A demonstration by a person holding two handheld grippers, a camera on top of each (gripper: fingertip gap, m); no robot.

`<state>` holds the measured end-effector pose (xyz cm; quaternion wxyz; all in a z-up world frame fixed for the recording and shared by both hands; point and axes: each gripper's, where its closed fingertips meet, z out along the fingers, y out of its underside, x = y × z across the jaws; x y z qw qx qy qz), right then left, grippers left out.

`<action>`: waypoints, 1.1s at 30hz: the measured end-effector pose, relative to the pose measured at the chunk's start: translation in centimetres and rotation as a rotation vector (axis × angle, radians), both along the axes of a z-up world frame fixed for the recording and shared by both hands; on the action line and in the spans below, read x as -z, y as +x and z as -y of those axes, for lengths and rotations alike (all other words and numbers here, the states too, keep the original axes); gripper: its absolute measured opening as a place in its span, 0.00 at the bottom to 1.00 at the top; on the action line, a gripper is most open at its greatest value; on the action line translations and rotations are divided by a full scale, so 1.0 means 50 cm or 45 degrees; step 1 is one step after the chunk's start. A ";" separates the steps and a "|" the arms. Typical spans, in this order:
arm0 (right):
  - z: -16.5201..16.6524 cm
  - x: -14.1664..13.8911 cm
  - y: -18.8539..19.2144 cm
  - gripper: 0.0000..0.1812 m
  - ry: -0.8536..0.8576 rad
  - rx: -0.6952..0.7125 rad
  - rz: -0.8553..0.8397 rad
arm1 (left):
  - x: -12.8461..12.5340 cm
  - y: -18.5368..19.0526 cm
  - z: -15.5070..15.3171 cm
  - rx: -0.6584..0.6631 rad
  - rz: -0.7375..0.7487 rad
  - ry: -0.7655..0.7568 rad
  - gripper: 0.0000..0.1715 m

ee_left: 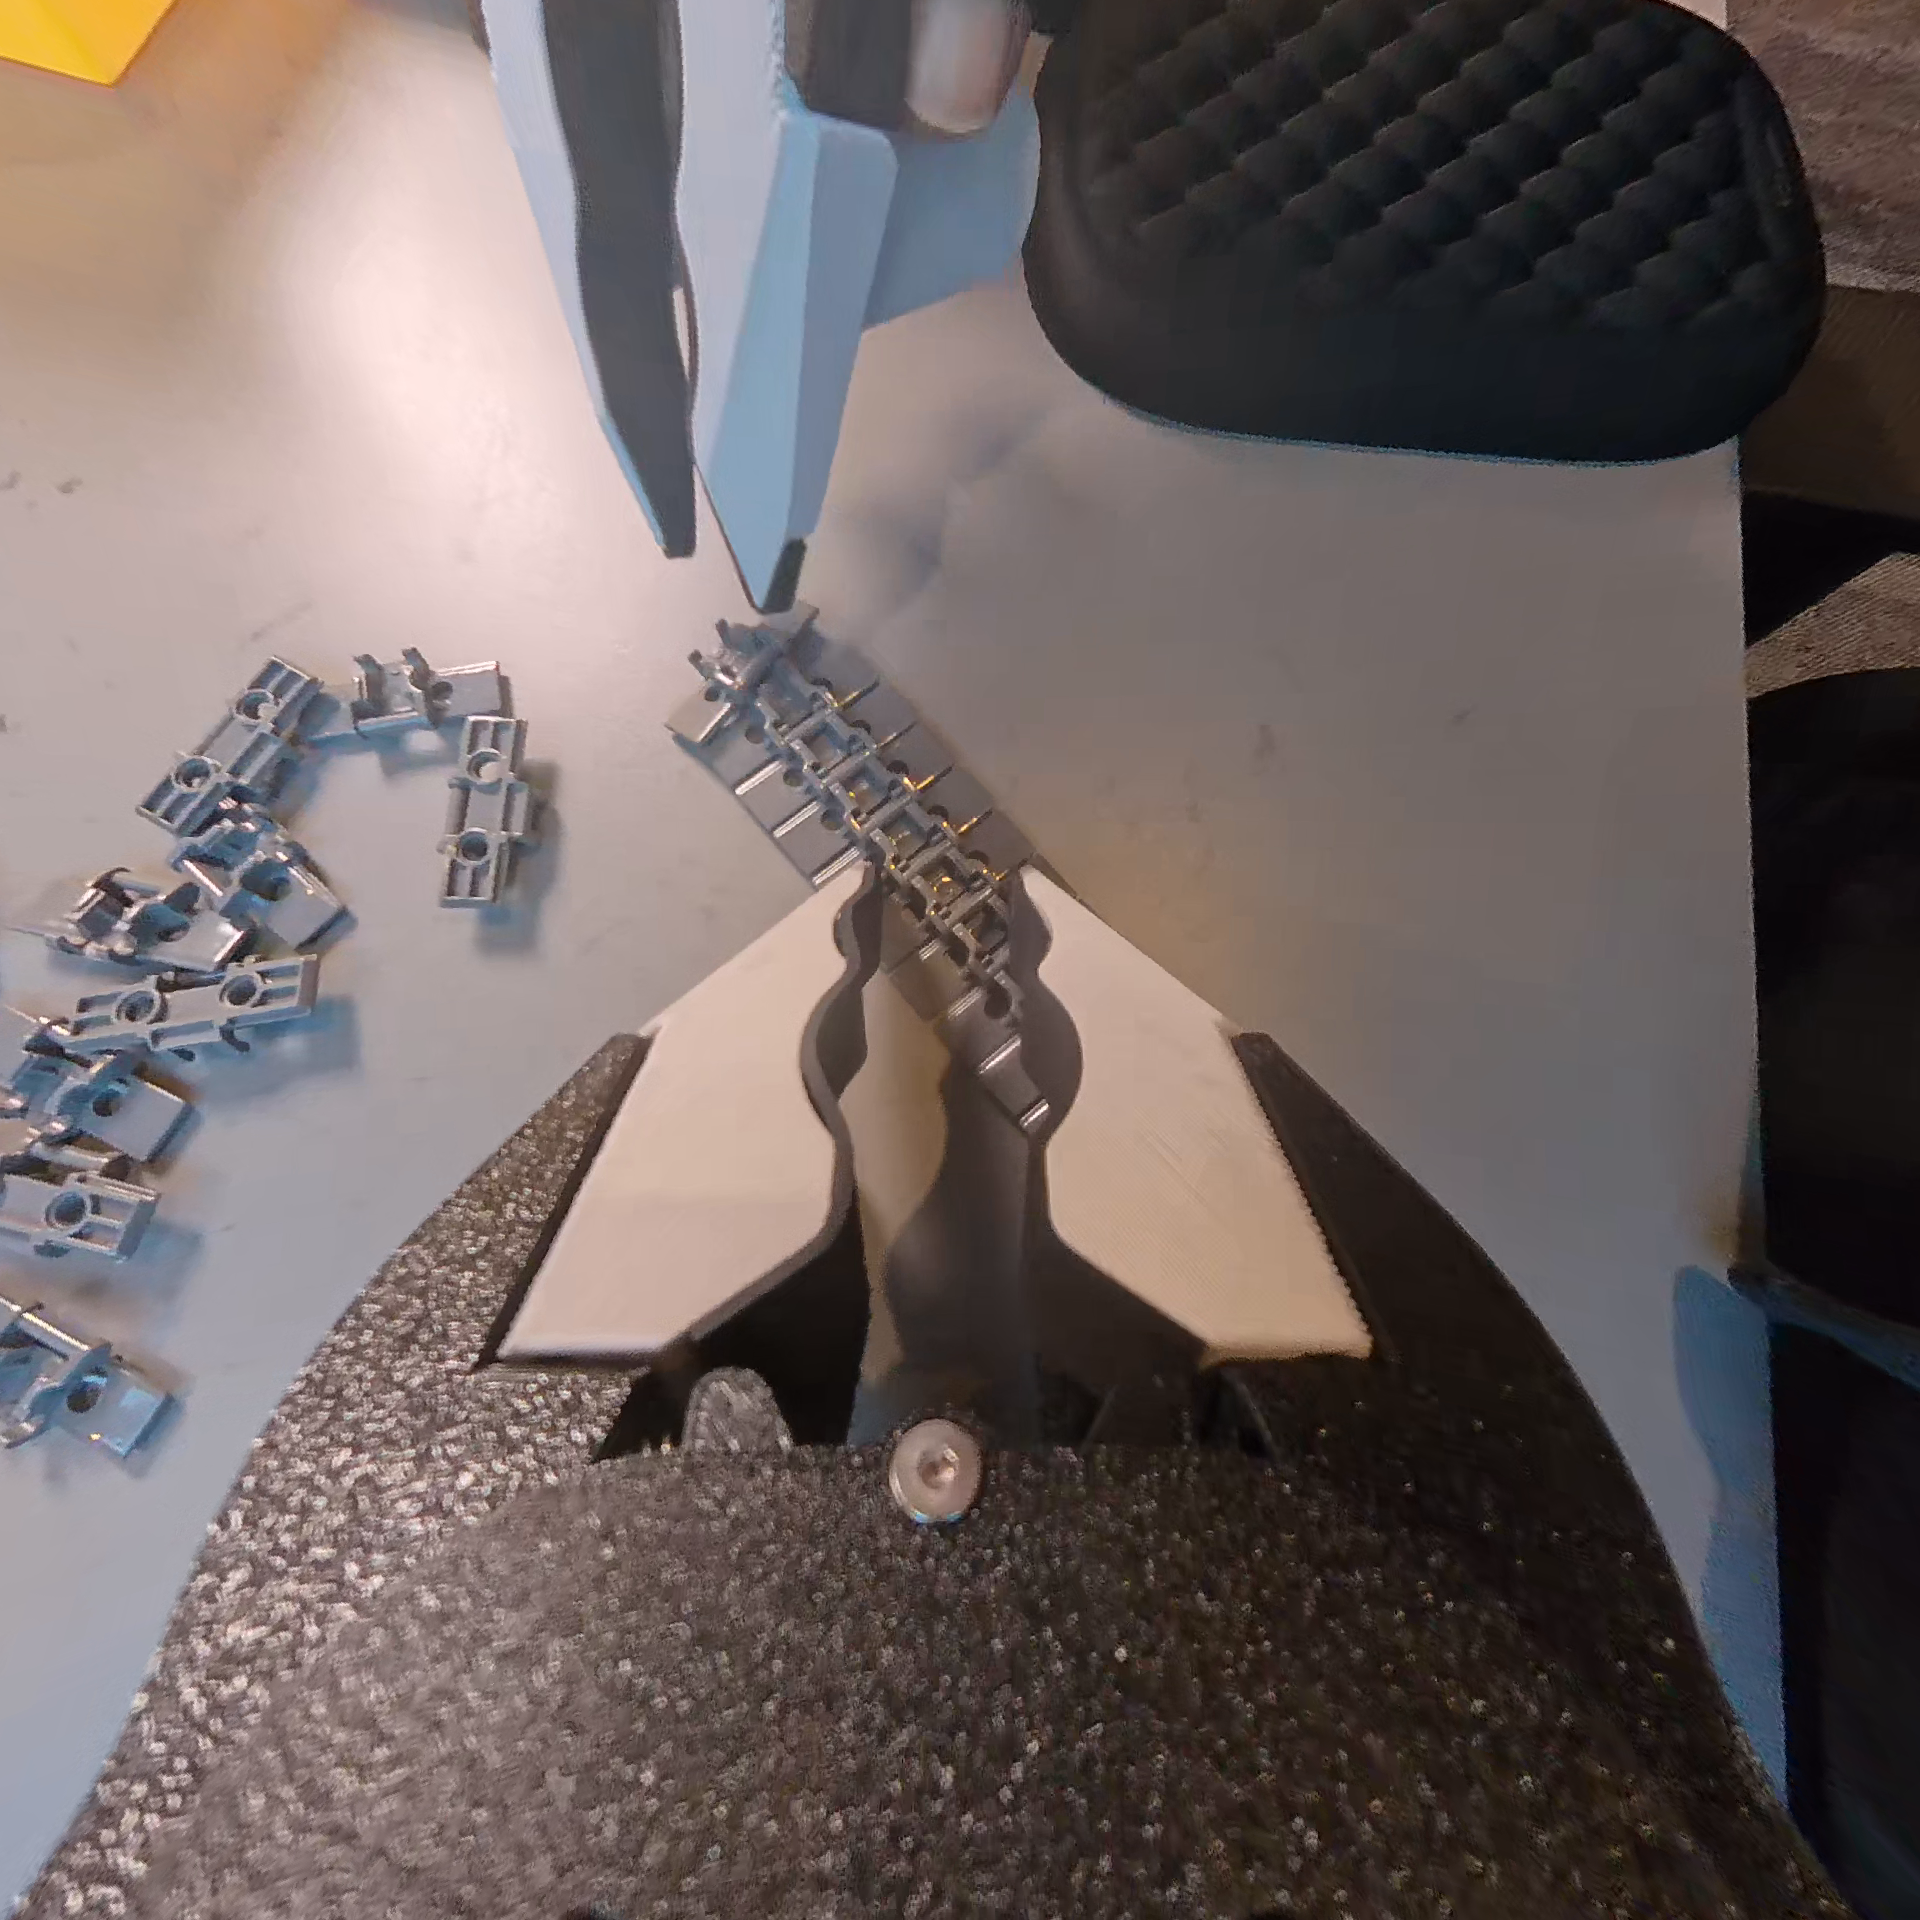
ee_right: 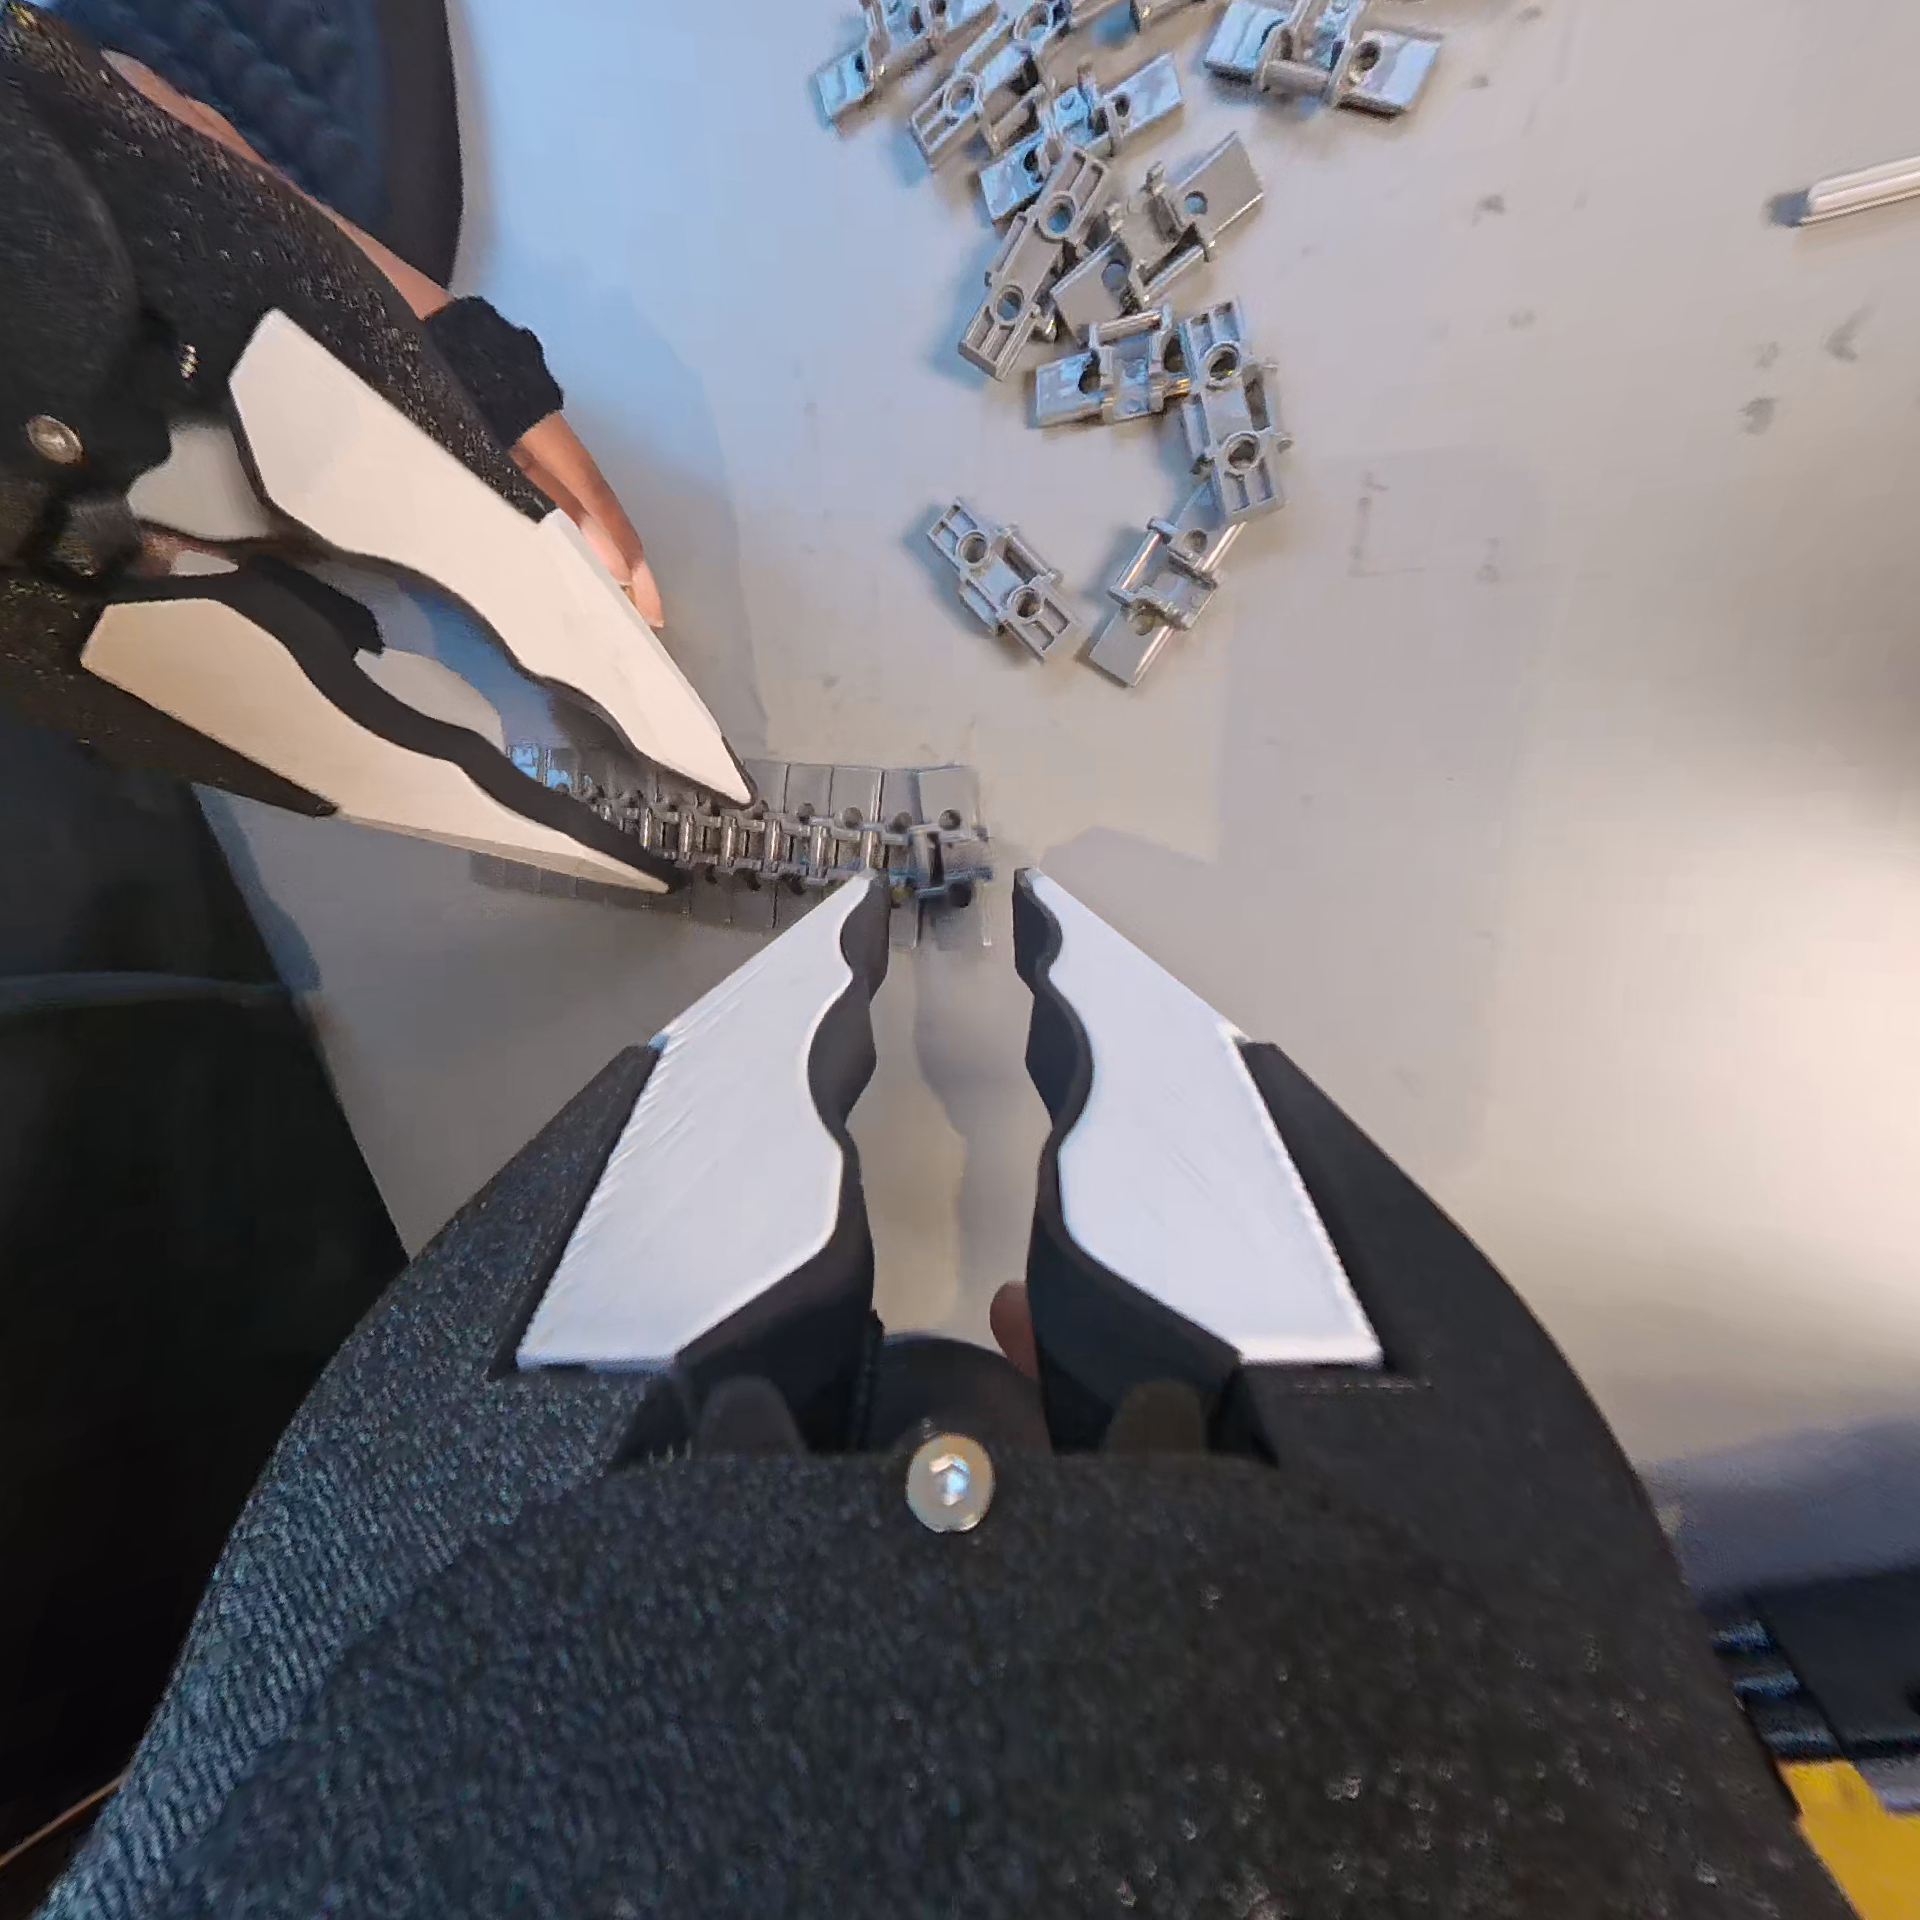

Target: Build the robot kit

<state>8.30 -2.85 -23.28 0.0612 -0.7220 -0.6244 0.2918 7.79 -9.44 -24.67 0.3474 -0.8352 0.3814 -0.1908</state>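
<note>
A chain of joined grey plastic track links point(ee_left: 831, 769) lies on the pale grey table point(ee_left: 1351, 831). My left gripper point(ee_left: 940, 894) is shut on the chain's near part, with the rest reaching out past the tips. In the right wrist view the left gripper point(ee_right: 707, 836) comes in from the left, shut on the chain point(ee_right: 821, 821). My right gripper point(ee_right: 948, 883) is open and empty, its tips just short of the chain's free end link point(ee_right: 940, 847). Its left fingertip point(ee_right: 868, 894) is at the link's edge. The right gripper also shows in the left wrist view point(ee_left: 727, 561).
Several loose grey links point(ee_left: 208, 935) lie scattered to the left of the chain, also seen in the right wrist view point(ee_right: 1122, 260). A black mesh chair seat point(ee_left: 1403, 208) overlaps the table's far corner. The table edge point(ee_left: 1745, 935) is close on the right. A thin white rod point(ee_right: 1860, 192) lies far off. Some 7 centimeters of space lies between my two pairs of fingers. Between my right fingertips and the thin white rod point(ee_right: 1860, 192) there is roughly 15 centimeters.
</note>
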 end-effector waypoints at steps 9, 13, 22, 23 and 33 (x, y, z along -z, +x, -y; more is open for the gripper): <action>0.012 0.031 -0.004 0.11 0.135 -0.209 -0.006 | -0.043 -0.002 0.000 -0.008 0.283 -0.142 0.16; 0.024 0.022 -0.011 0.10 0.154 -0.248 -0.125 | -0.072 -0.020 -0.021 -0.085 0.486 -0.213 0.18; 0.087 -0.121 -0.054 0.10 0.772 -0.367 -0.715 | -0.134 -0.055 -0.058 -0.171 1.009 -0.438 0.08; 0.094 -0.134 -0.054 0.10 0.800 -0.369 -0.750 | -0.139 -0.048 -0.048 -0.121 1.011 -0.441 0.04; 0.113 -0.110 -0.016 0.18 0.192 -0.336 -0.515 | -0.151 -0.020 -0.011 0.124 0.698 -0.119 0.01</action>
